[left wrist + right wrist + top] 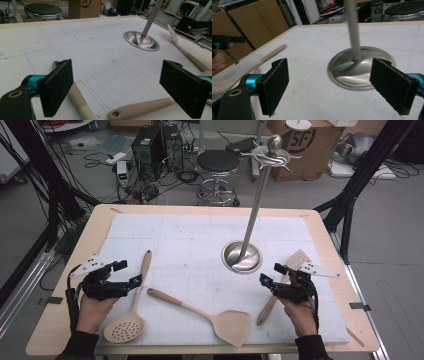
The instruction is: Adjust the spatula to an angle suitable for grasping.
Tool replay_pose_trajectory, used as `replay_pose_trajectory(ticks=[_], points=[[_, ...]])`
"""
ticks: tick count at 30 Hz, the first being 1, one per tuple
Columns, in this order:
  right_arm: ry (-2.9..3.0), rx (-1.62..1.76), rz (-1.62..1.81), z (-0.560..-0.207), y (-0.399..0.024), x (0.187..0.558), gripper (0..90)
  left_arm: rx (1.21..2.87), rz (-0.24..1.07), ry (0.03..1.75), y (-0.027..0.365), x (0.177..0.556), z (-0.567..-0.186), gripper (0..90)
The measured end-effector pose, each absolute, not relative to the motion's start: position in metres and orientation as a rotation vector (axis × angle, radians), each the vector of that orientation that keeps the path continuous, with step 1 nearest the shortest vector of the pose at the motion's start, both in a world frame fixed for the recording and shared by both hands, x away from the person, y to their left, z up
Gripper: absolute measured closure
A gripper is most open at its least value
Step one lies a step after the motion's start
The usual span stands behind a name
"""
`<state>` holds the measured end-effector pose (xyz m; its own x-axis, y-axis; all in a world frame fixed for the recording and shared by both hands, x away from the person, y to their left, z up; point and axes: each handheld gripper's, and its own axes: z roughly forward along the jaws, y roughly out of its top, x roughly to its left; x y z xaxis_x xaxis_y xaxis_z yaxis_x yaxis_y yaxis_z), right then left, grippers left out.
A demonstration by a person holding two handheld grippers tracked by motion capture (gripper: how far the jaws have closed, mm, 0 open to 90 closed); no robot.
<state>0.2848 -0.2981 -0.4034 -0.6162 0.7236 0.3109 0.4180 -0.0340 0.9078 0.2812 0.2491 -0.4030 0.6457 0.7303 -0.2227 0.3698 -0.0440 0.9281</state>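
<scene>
Beige turner spatula (220, 316) lies nearest on the white-matted desk (200, 230). Left gripper (127, 274), wide open and empty, sits beside the beige slotted skimmer (129, 312); right gripper (272, 274), likewise open, over the wooden spatula (295, 262).

Three utensils (192, 305) beside steel stand (242, 256)

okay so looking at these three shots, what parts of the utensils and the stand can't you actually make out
- Wooden spatula, high view: its middle is hidden under the right gripper.
- Slotted spoon, left gripper view: bowl cut off by the bottom edge.
- Stand, right gripper view: hooks cut off by the top edge; pole blurred.
</scene>
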Motion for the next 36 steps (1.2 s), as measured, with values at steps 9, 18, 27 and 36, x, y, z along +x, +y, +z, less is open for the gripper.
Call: replay_pose_trajectory(ticks=[9,18,27,36], points=[[2.091,1.139,1.722,-0.401,-0.254,0.284,23.6,1.639,0.366,0.928,0.254,0.277,-0.404,12.4],[2.186,1.088,1.708,-0.397,-0.224,0.288,45.5,1.633,0.363,0.927,0.254,0.276,-0.404,12.4],[2.307,1.024,1.729,-0.388,-0.199,0.29,68.6,1.645,0.358,0.925,0.252,0.277,-0.408,12.4],[2.472,0.955,1.769,-0.386,-0.14,0.286,89.4,1.636,0.364,0.924,0.252,0.275,-0.407,12.4]])
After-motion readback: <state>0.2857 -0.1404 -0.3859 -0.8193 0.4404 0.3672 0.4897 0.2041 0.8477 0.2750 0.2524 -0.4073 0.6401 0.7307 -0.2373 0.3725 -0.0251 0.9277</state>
